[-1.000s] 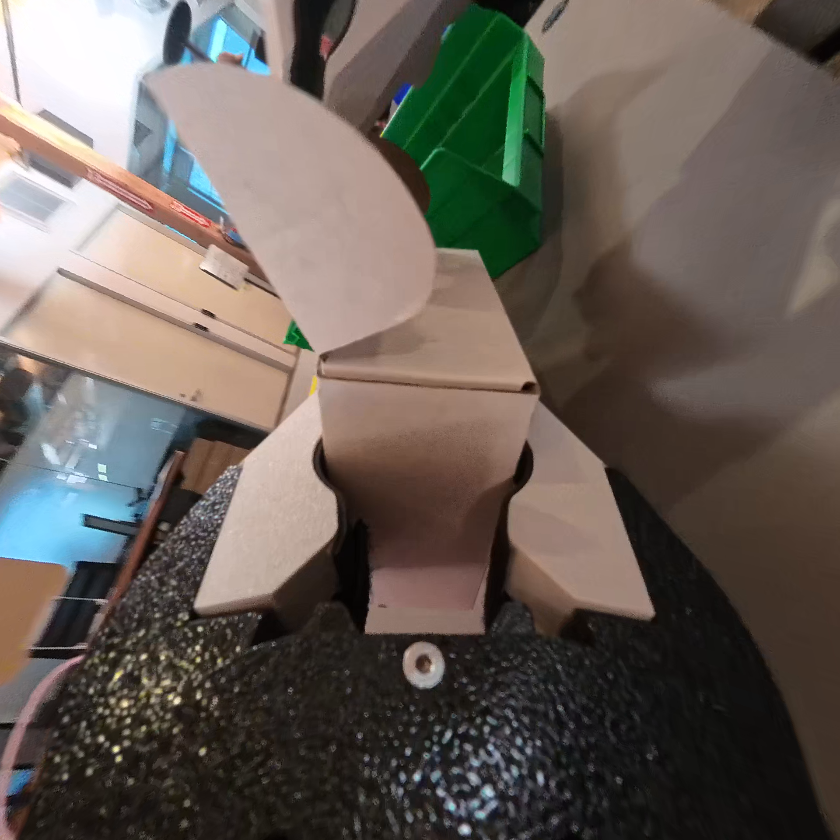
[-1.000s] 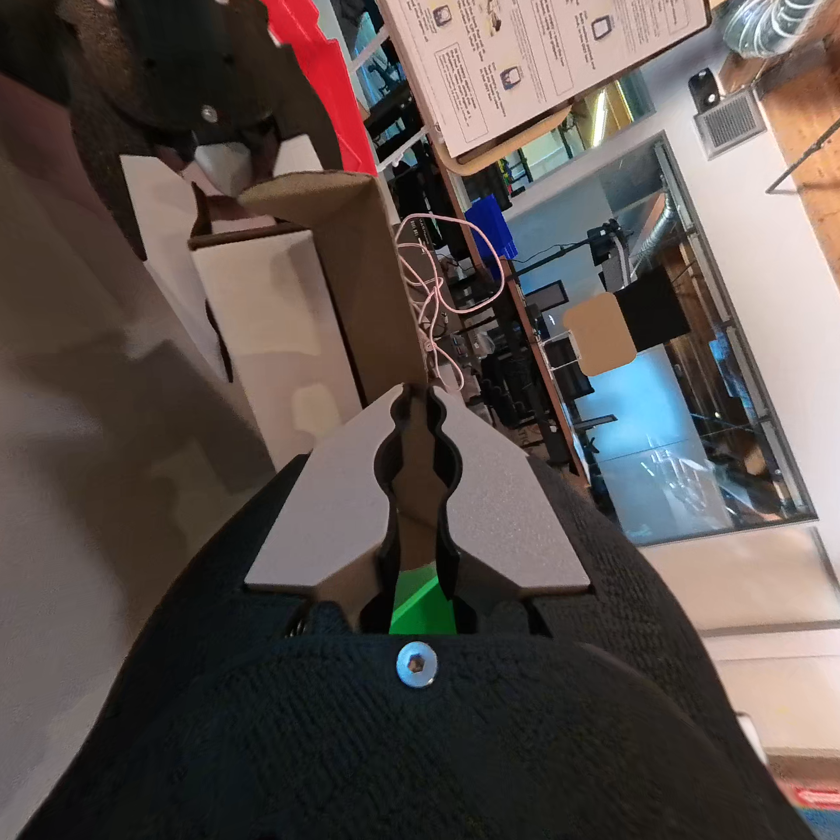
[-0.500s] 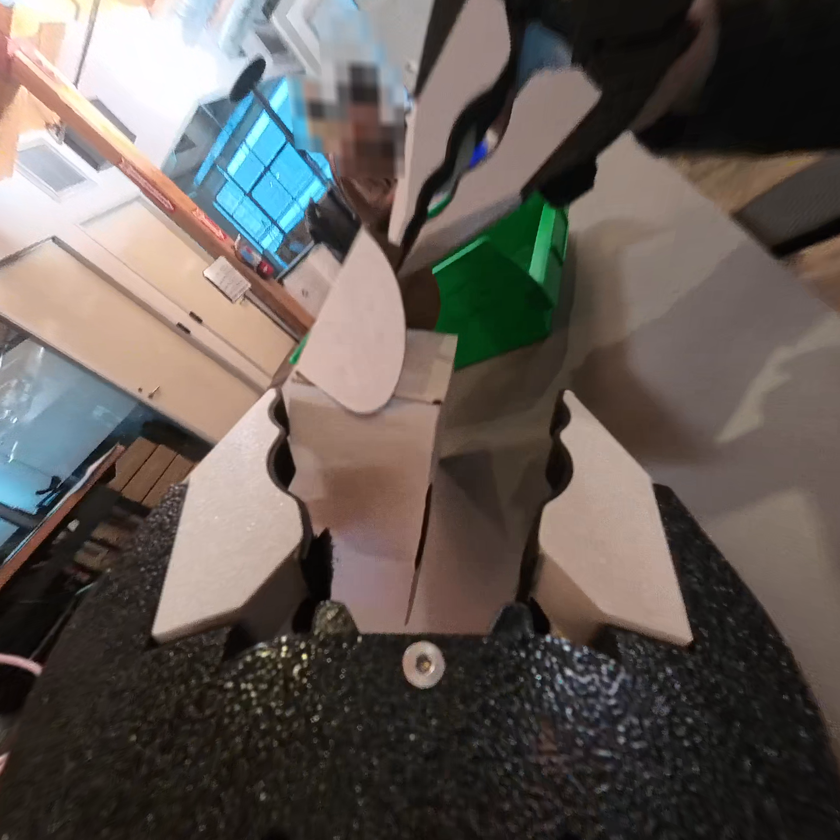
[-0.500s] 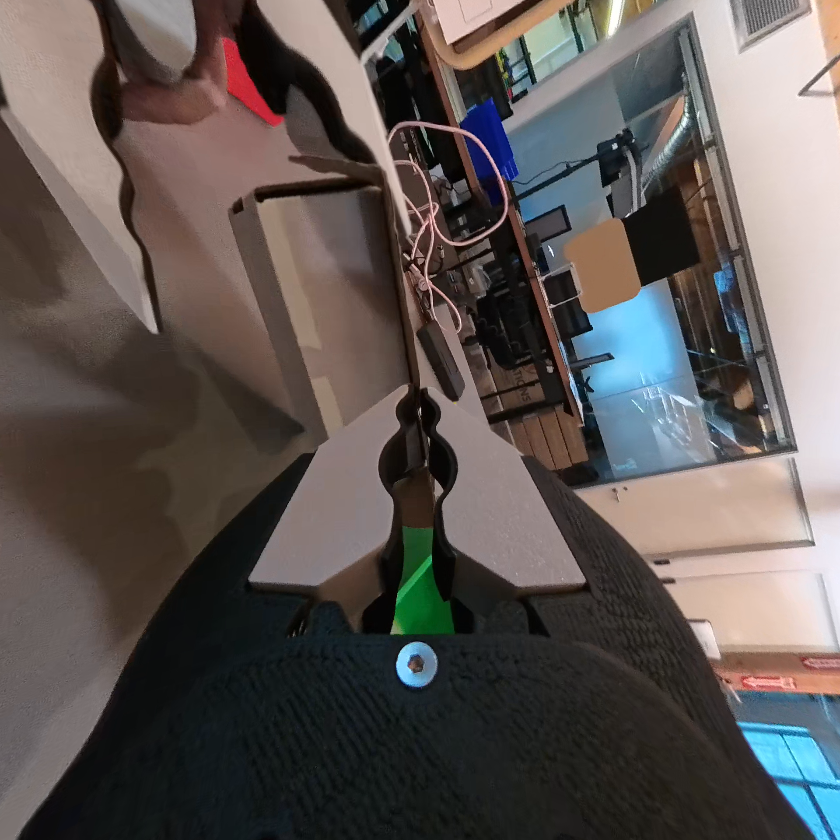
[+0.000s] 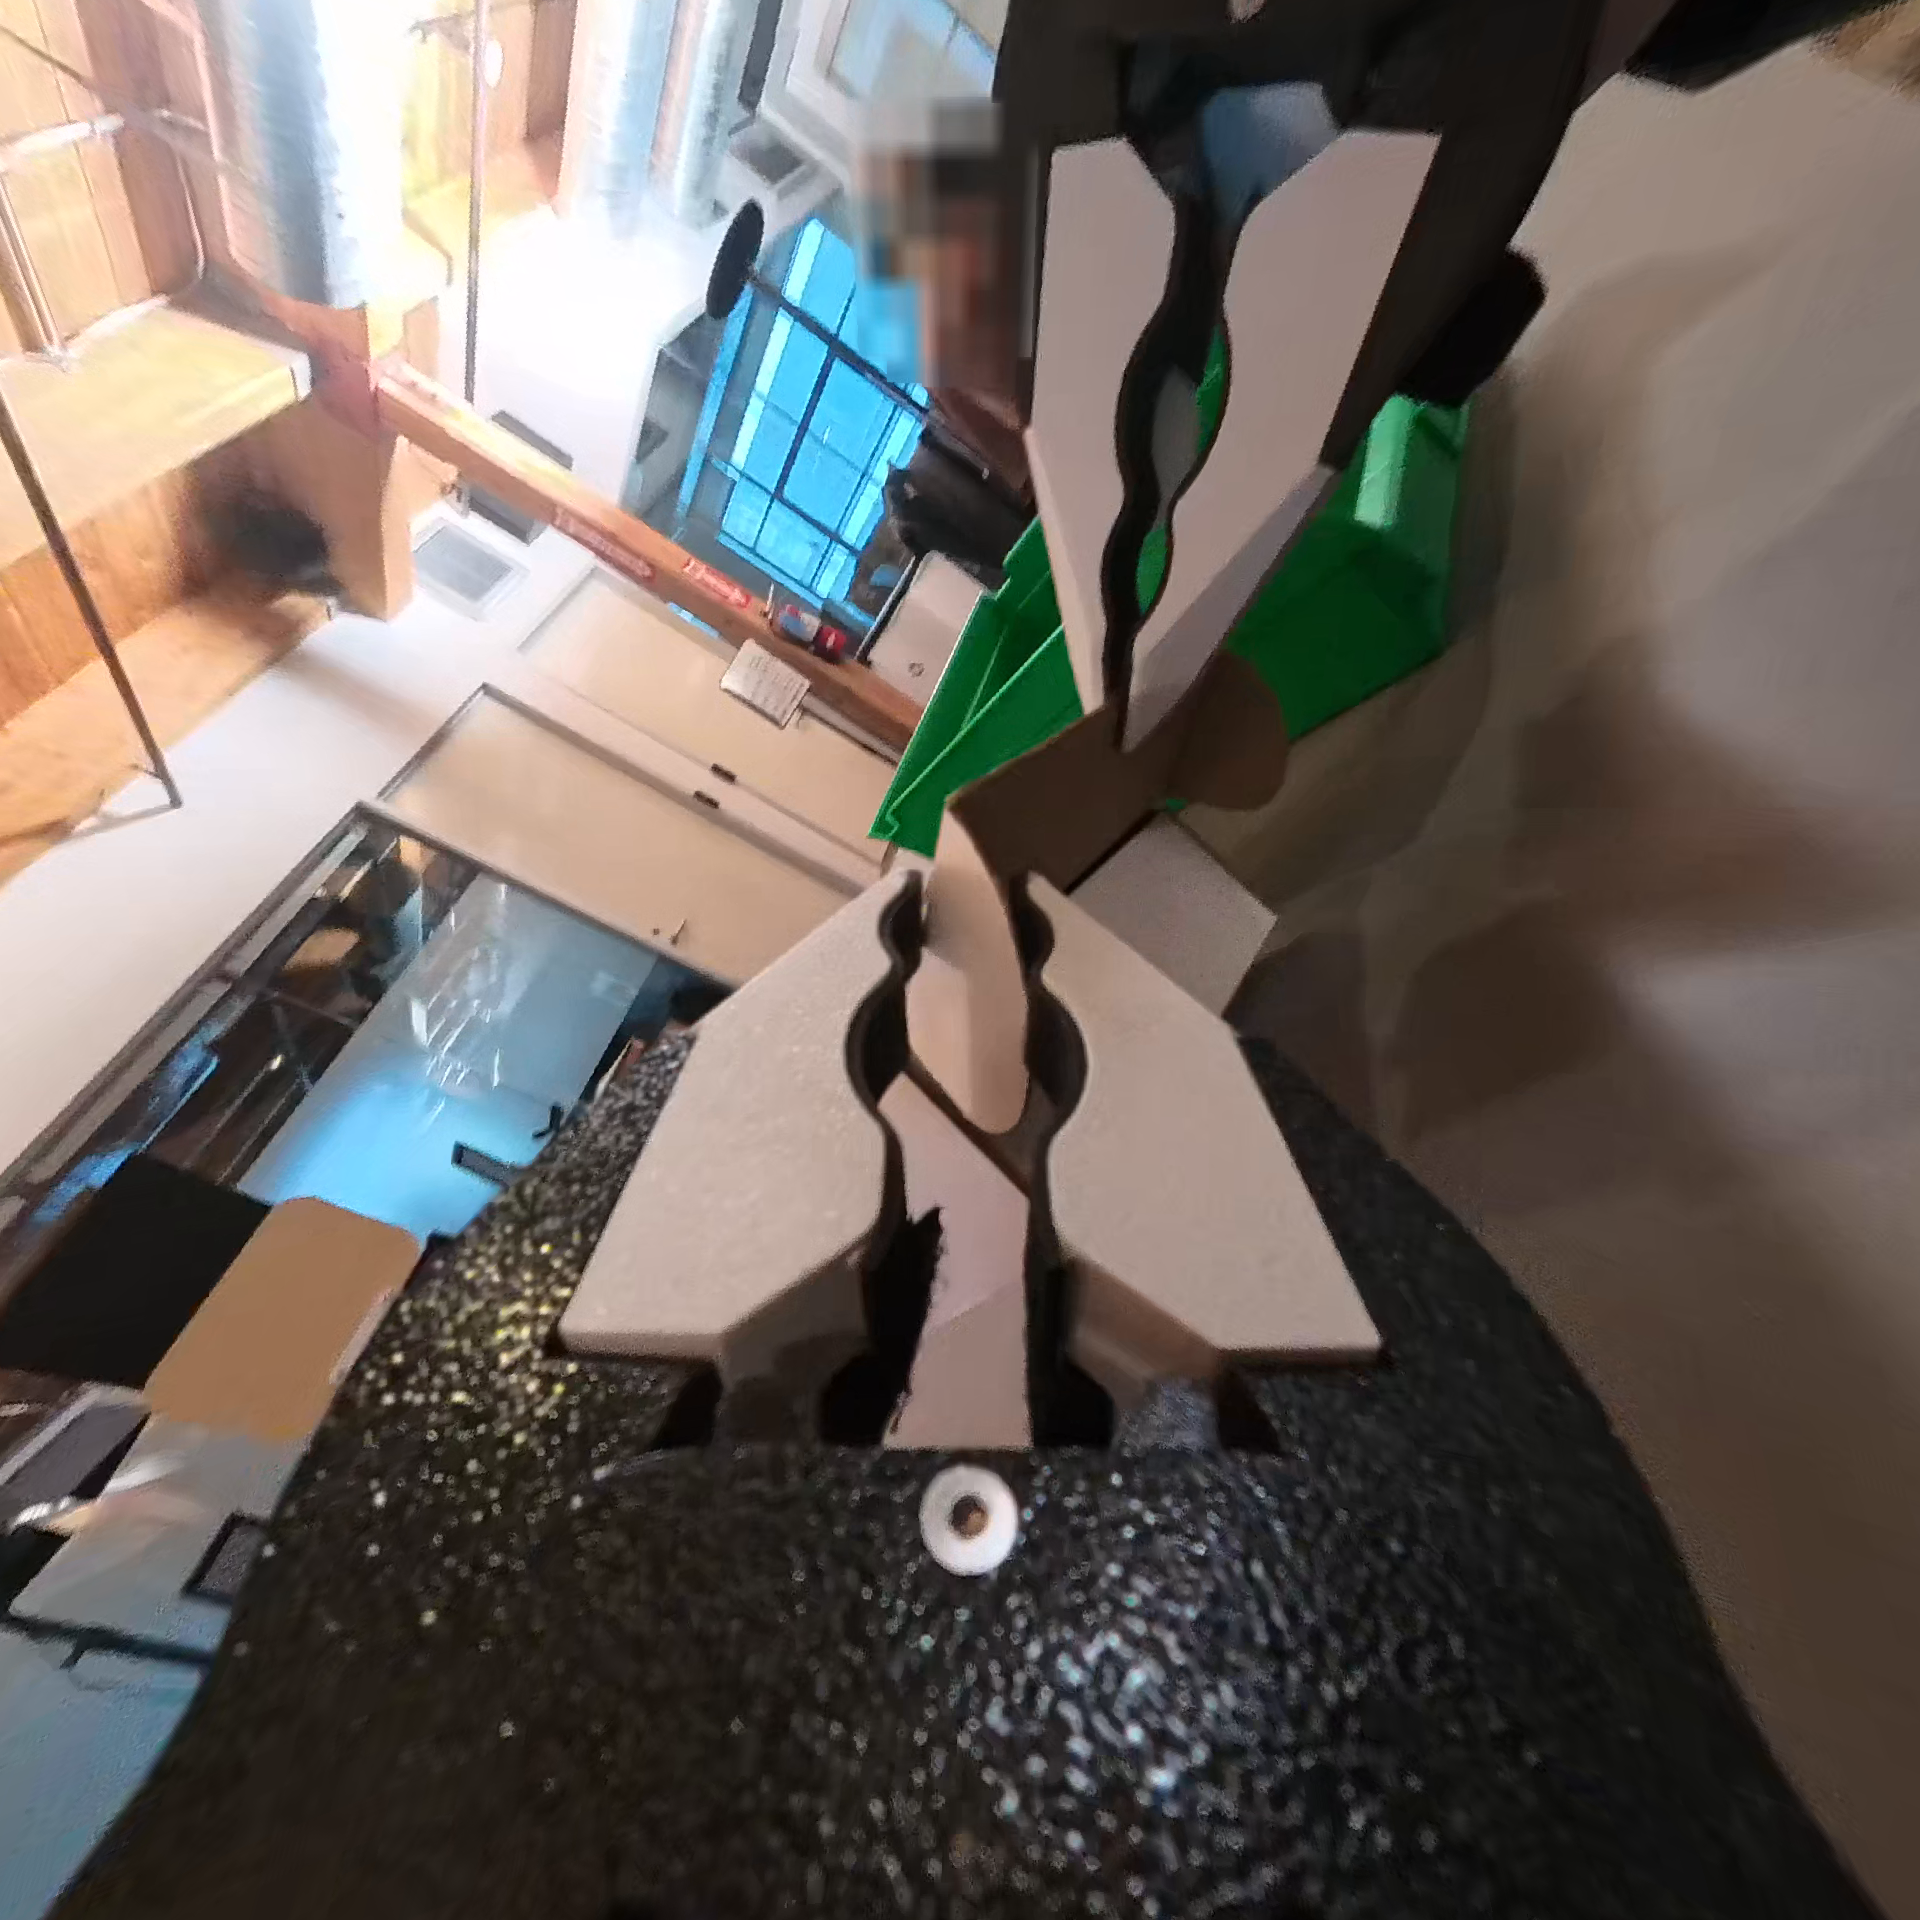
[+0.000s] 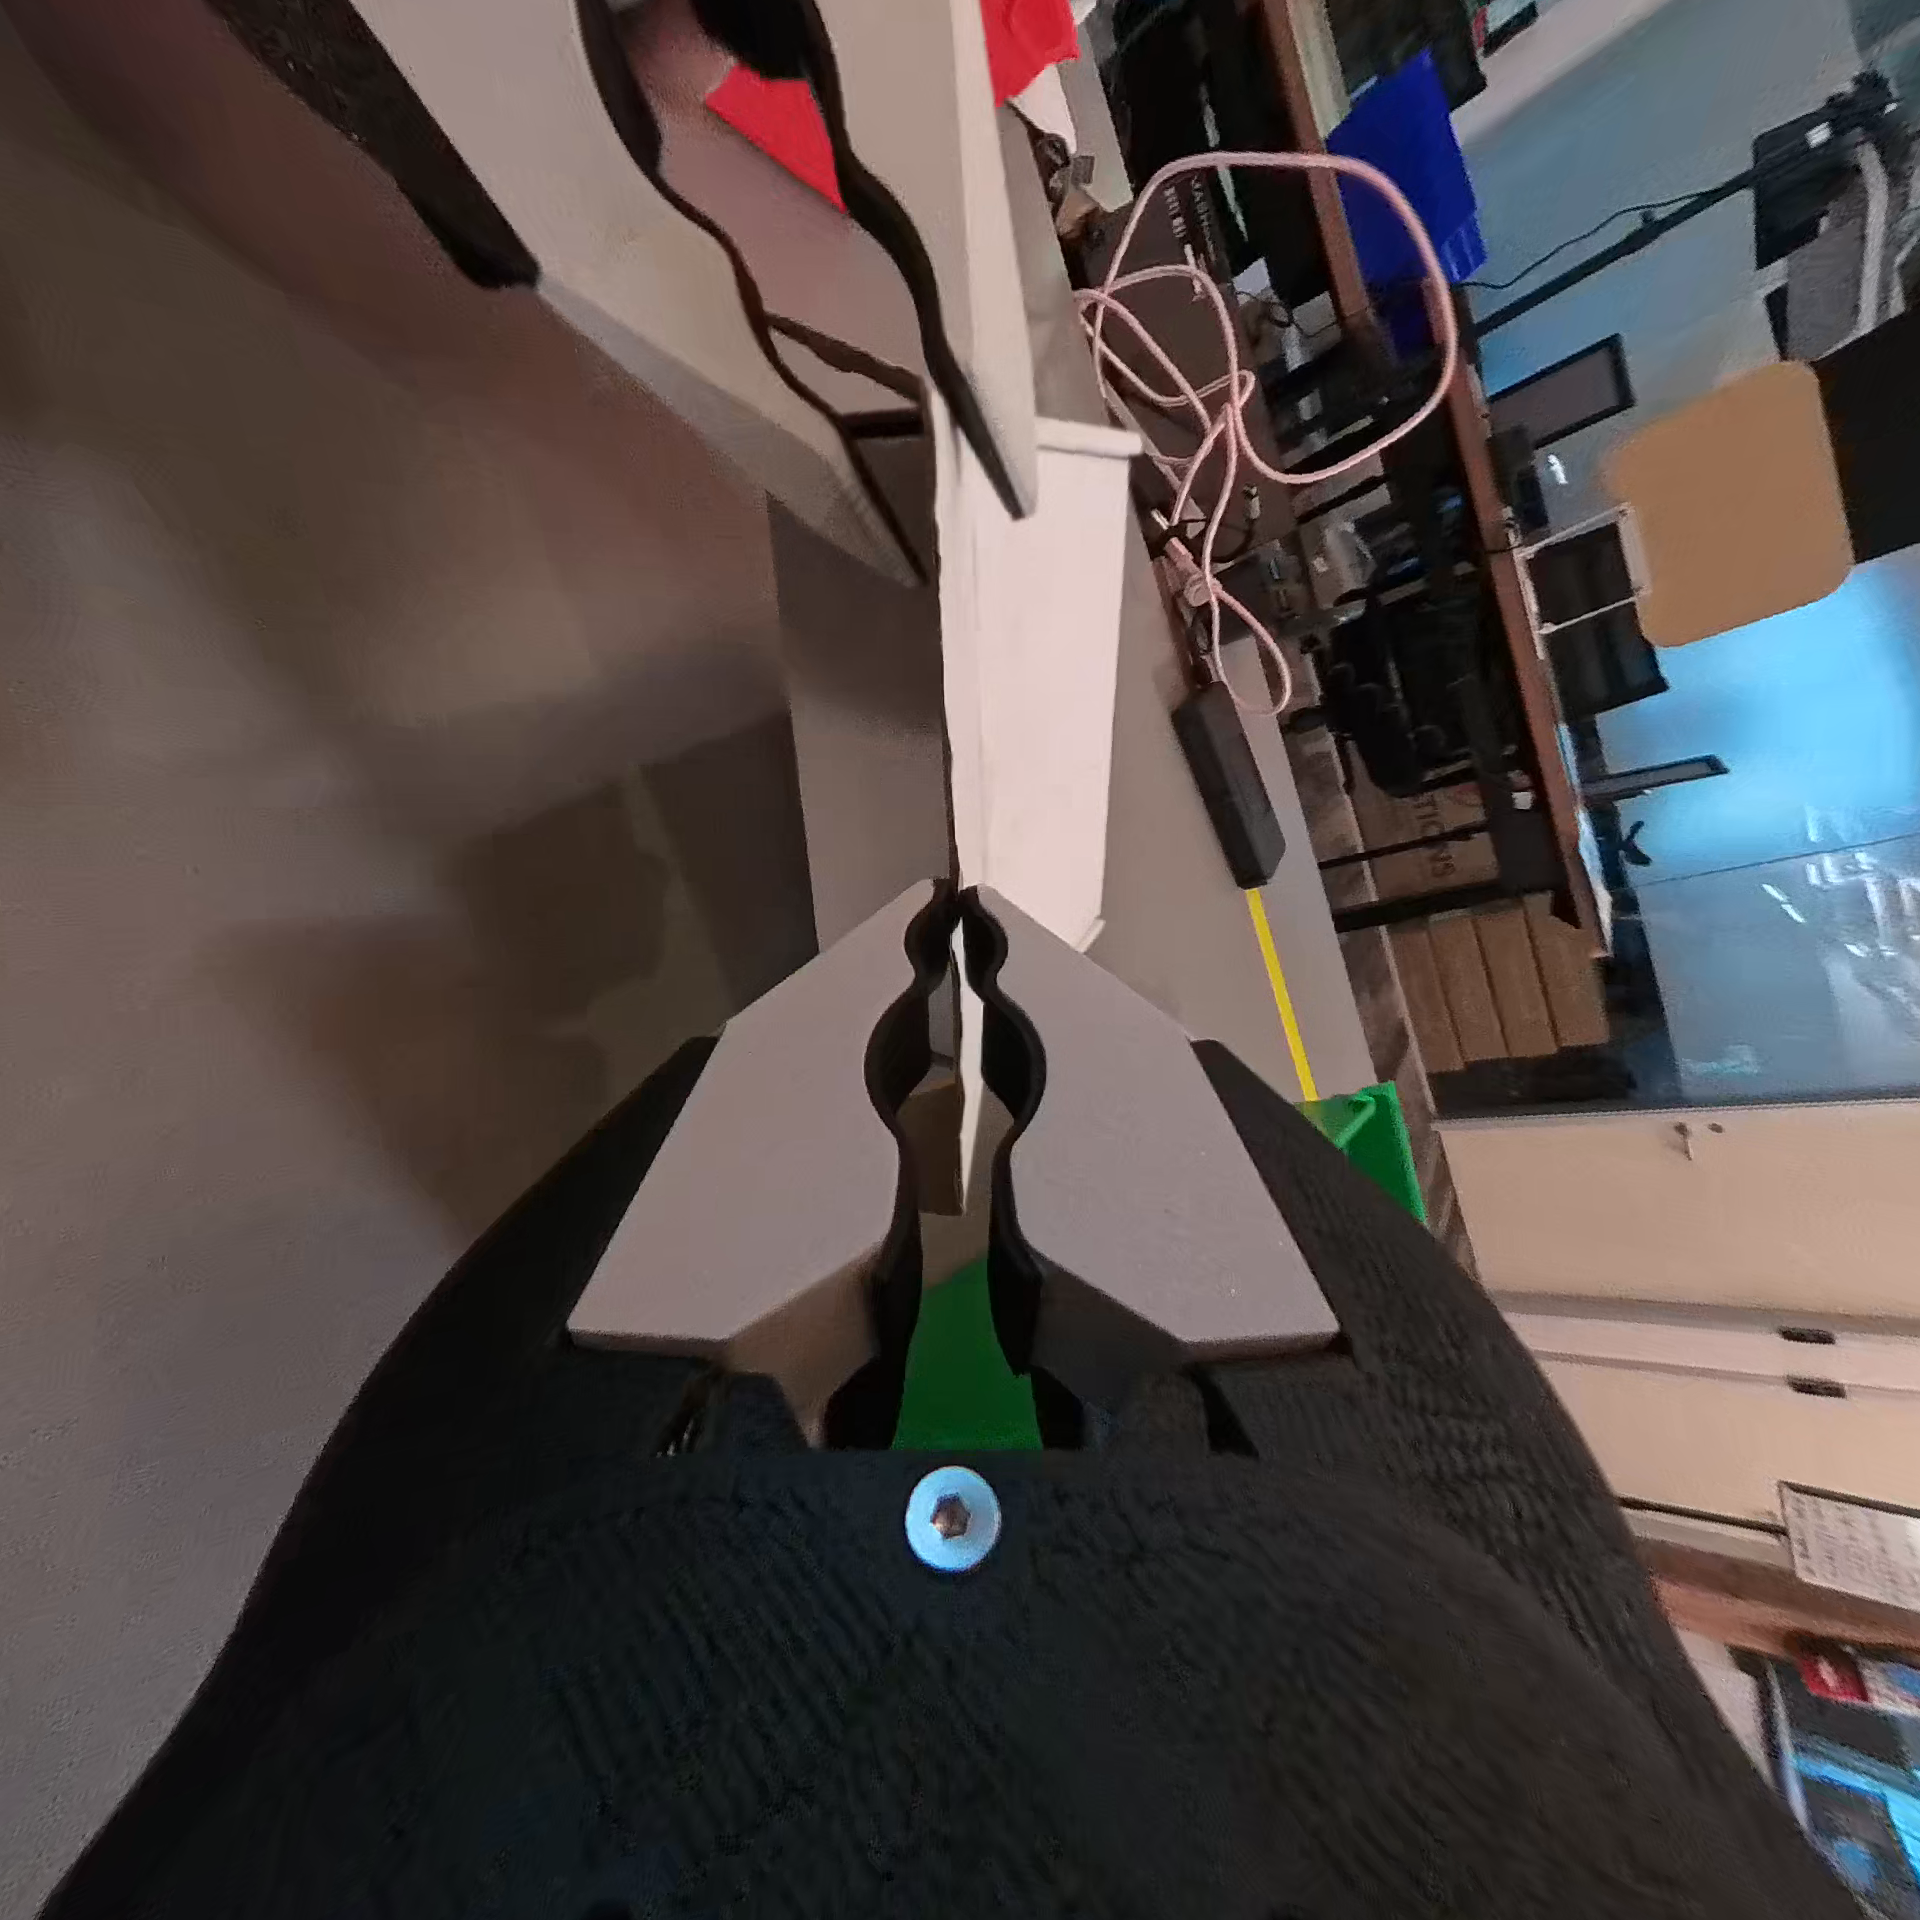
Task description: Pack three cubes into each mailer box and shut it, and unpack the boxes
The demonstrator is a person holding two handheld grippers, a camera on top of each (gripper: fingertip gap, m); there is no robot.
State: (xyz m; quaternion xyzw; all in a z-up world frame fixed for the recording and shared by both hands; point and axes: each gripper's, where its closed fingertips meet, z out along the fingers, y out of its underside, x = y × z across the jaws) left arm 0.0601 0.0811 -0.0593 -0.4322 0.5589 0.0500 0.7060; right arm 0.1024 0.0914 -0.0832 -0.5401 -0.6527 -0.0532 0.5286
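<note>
A white mailer box [image 6: 1039, 644] with a brown inside [image 5: 1070, 810] hangs between my two grippers above the table. My left gripper [image 5: 971, 899] is shut on a white flap [image 5: 961, 997] of the box, which runs down between its pads. My right gripper [image 6: 956, 904] is shut on a thin cardboard edge of the box. In the left wrist view the right gripper [image 5: 1117, 717] comes in from above and pinches the brown flap. In the right wrist view the left gripper [image 6: 971, 488] shows at the box's far end. No cubes are in view.
Green bins [image 5: 1330, 603] stand behind the box on the grey table [image 5: 1662, 727]. A red object [image 6: 779, 125] shows behind the left gripper. A pink cable [image 6: 1226, 416] and a black adaptor [image 6: 1226, 790] lie near the table's edge. A person stands in the background. Spacing between my two grippers at the tips: around 6 cm.
My left gripper let go of the box body, opened wide, then closed on a flap. My right gripper stayed shut on the cardboard. Both views have swung as the box turned.
</note>
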